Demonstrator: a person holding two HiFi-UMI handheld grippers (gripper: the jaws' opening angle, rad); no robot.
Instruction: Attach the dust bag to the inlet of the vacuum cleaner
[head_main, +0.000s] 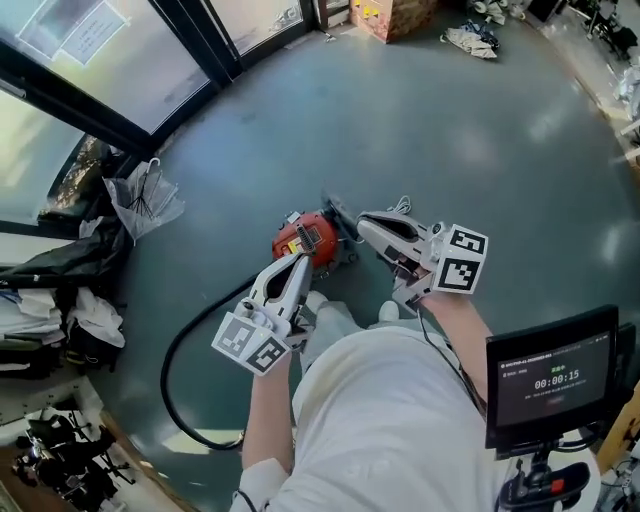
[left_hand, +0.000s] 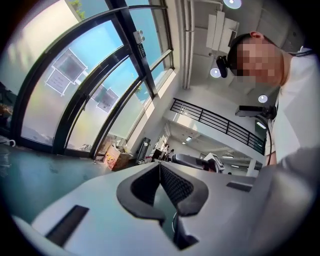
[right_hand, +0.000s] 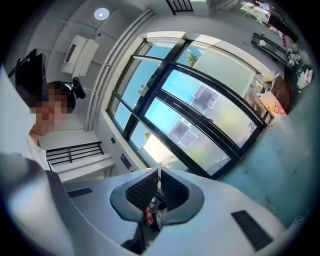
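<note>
The red vacuum cleaner (head_main: 308, 238) lies on the grey floor below me, and its black hose (head_main: 178, 385) curls away to the lower left. My left gripper (head_main: 299, 261) is held up over the vacuum's near side. In its own view the left gripper (left_hand: 160, 166) points level at the windows, shut and empty. My right gripper (head_main: 365, 221) hangs just right of the vacuum. In its own view the right gripper (right_hand: 159, 173) also has its pads together with nothing between them. I cannot make out a dust bag in any view.
Dark-framed windows (head_main: 120, 60) run along the left. Clothes and clutter (head_main: 60, 300) pile up beneath them, with a crumpled clear bag (head_main: 142, 198). A cardboard box (head_main: 398, 14) stands at the far wall. A timer screen (head_main: 551, 386) sits at the lower right.
</note>
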